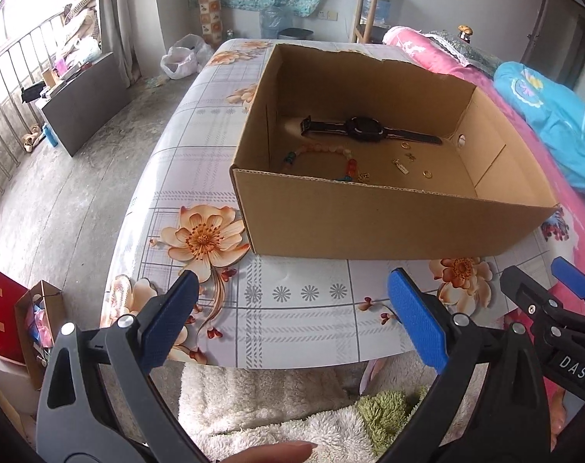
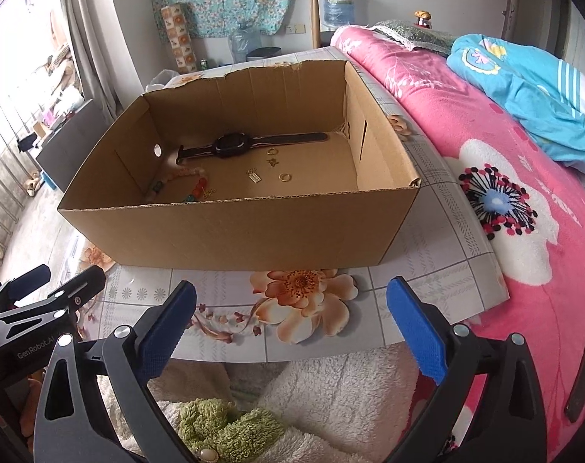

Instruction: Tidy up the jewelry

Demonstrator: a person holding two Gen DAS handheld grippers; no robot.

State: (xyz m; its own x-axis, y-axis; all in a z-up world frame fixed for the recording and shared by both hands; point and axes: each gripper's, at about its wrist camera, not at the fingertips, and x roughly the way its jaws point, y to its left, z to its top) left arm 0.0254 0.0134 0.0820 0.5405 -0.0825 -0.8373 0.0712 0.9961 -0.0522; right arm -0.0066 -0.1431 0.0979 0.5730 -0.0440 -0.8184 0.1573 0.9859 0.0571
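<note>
An open cardboard box [image 1: 389,216] [image 2: 238,235] stands on the flowered tabletop. Inside it lie a black watch [image 1: 365,127] [image 2: 230,144], a beaded bracelet [image 1: 323,154] [image 2: 184,181], gold rings [image 1: 427,173] [image 2: 285,176] and small gold charms [image 1: 402,166] [image 2: 253,176]. My left gripper [image 1: 292,289] hangs open over the table's near edge, short of the box, nothing between its blue pads. My right gripper [image 2: 292,297] is open the same way, beside the left one, and also shows at the right edge of the left wrist view [image 1: 555,293].
The table [image 1: 292,308] carries a flower-print cloth. A pink bed cover [image 2: 524,200] with a blue blanket [image 2: 524,88] lies to the right. White fleece clothing [image 2: 350,393] and a fingertip [image 1: 277,453] sit below the grippers. Bags [image 1: 18,316] stand on the floor at left.
</note>
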